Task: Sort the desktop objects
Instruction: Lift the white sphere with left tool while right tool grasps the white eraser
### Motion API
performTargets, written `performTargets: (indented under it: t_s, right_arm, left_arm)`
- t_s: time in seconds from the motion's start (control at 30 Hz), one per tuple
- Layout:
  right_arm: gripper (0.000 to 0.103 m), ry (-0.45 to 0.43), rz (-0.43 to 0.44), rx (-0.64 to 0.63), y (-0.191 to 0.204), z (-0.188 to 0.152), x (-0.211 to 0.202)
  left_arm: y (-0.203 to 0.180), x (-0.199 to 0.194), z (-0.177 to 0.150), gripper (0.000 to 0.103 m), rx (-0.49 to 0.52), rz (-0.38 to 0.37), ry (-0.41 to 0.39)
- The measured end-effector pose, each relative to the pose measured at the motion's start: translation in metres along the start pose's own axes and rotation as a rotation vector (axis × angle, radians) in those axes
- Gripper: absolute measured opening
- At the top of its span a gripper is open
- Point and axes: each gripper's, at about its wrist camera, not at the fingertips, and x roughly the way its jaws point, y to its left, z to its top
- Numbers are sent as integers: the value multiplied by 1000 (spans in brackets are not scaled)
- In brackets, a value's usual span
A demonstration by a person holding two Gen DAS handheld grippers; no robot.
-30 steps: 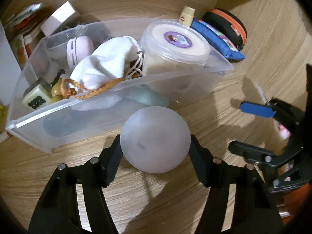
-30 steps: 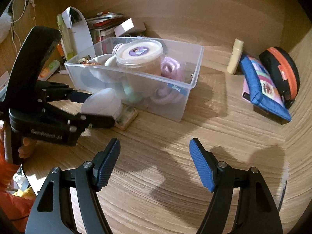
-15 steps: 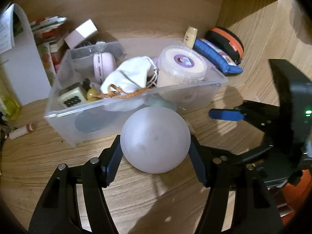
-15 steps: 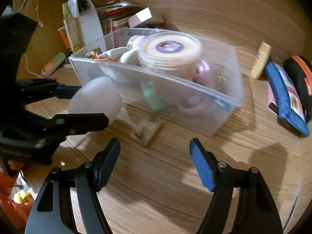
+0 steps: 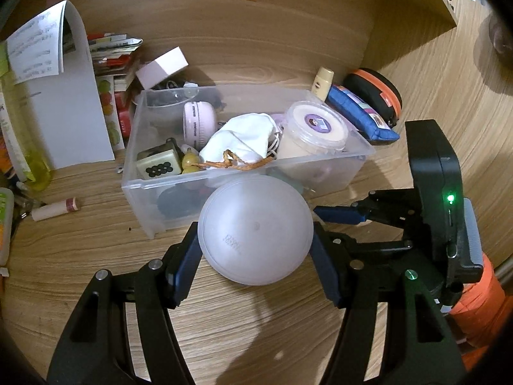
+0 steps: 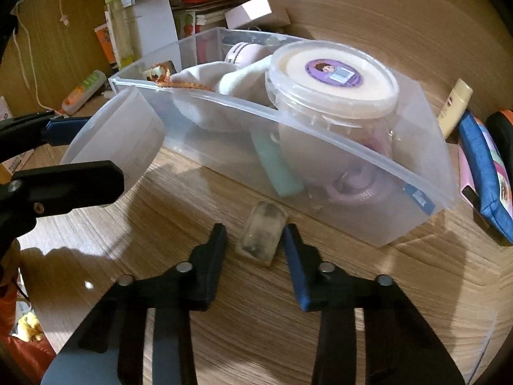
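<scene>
Holding a frosted bowl [image 5: 255,229] bottom-outward between its fingers, our left gripper [image 5: 255,250] hangs above the desk [image 5: 224,337], just short of the clear bin [image 5: 320,170]. Ahead of the bowl the bin's near wall blocks the way; behind that wall we see a white pouch [image 5: 240,141], a lidded tub [image 5: 315,128], a pink reel [image 5: 198,120] and a dice block [image 5: 157,163]. To the left of the claw a small tube [image 5: 54,210] lies on the desk; to its right sits our right gripper [image 5: 340,215], close beside the bowl.

From the right wrist view, our right gripper [image 6: 255,240] is narrowed around a small clear case [image 6: 261,235] lying on the desk [image 6: 256,337]; the right pad [image 6: 290,243] looks to touch it, while a thin gap remains at the left, so we cannot tell that it is gripped. Directly ahead stands the bin [image 6: 352,192], with the tub [image 6: 333,80] rising above its rim. Left of this claw we see the bowl [image 6: 118,138] in the left gripper [image 6: 64,157]; far right, beyond the bin, lie a blue pouch [image 6: 481,163] and a cream tube [image 6: 455,106].
</scene>
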Motion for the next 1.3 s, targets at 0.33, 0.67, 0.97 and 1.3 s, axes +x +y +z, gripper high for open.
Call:
performTargets:
  t_s: [0.33,0.67,0.97,1.3]
  right_arm:
    - [24,-50,9,-2,-1,0,-23]
    - [11,-170,-5,1,0,2,-67]
    - [15,-135,-1,1,-4,-8,-66]
    - [46,-24,30,-75,14,-27,-30]
  left_arm:
    - [-2,-6,1,64,0,4,-22]
    - [-11,-22,15,65,17,23,-85]
    - [-6,-31,19,65,3,34,-110]
    - [-1,-22,-3,65,-7,37,-37]
